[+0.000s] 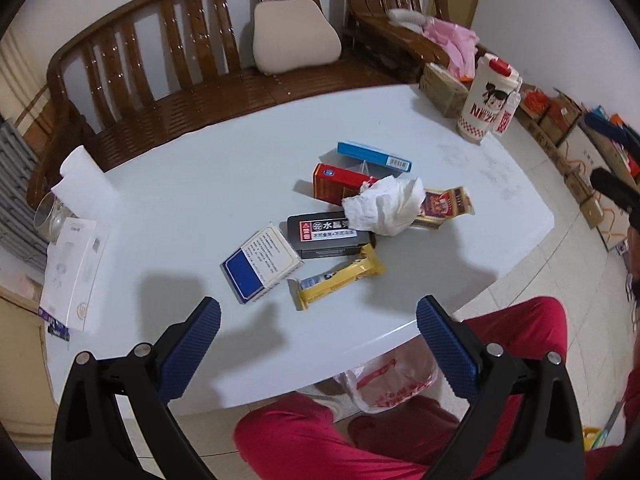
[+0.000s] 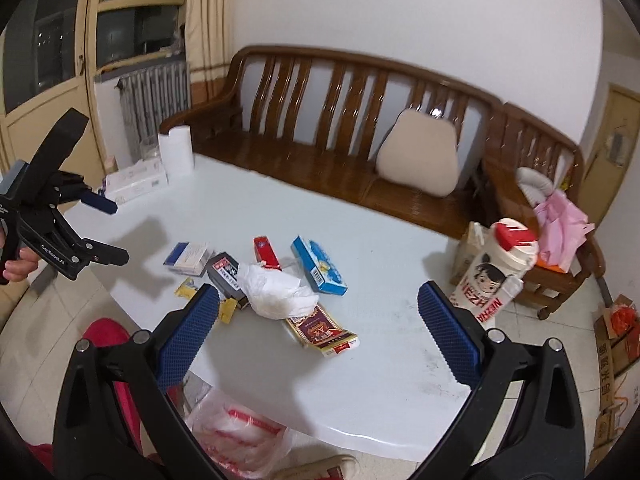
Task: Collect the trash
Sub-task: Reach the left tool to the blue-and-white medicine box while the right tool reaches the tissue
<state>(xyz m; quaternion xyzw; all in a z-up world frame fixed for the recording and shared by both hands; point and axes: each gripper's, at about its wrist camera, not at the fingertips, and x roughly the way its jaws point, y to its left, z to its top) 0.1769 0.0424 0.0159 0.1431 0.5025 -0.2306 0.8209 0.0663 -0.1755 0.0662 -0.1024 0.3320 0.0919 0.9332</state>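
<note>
Trash lies in a heap mid-table: a crumpled white tissue [image 1: 386, 206] [image 2: 278, 290], a black box [image 1: 328, 236], a blue-and-white box [image 1: 262, 266] [image 2: 188, 258], a yellow wrapper [image 1: 340, 278], a red box [image 1: 338, 182] [image 2: 267, 253], a blue box [image 1: 374, 156] [image 2: 319, 266] and a red-gold packet [image 1: 444, 208] [image 2: 322, 330]. My left gripper [image 1: 318, 312] is open and empty above the table's near edge, short of the heap; it also shows in the right wrist view [image 2: 108, 232]. My right gripper [image 2: 318, 302] is open and empty, hovering near the heap.
A clear plastic bag with red print [image 1: 394, 384] [image 2: 236, 436] hangs below the white table's [image 1: 460, 280] near edge, by red-trousered legs [image 1: 320, 436]. A white cartoon tub [image 1: 484, 98] [image 2: 494, 276], paper roll [image 2: 176, 152], a glass [image 1: 50, 216] and a white carton [image 1: 74, 268] stand at the table's ends. A wooden bench [image 2: 340, 128] is behind.
</note>
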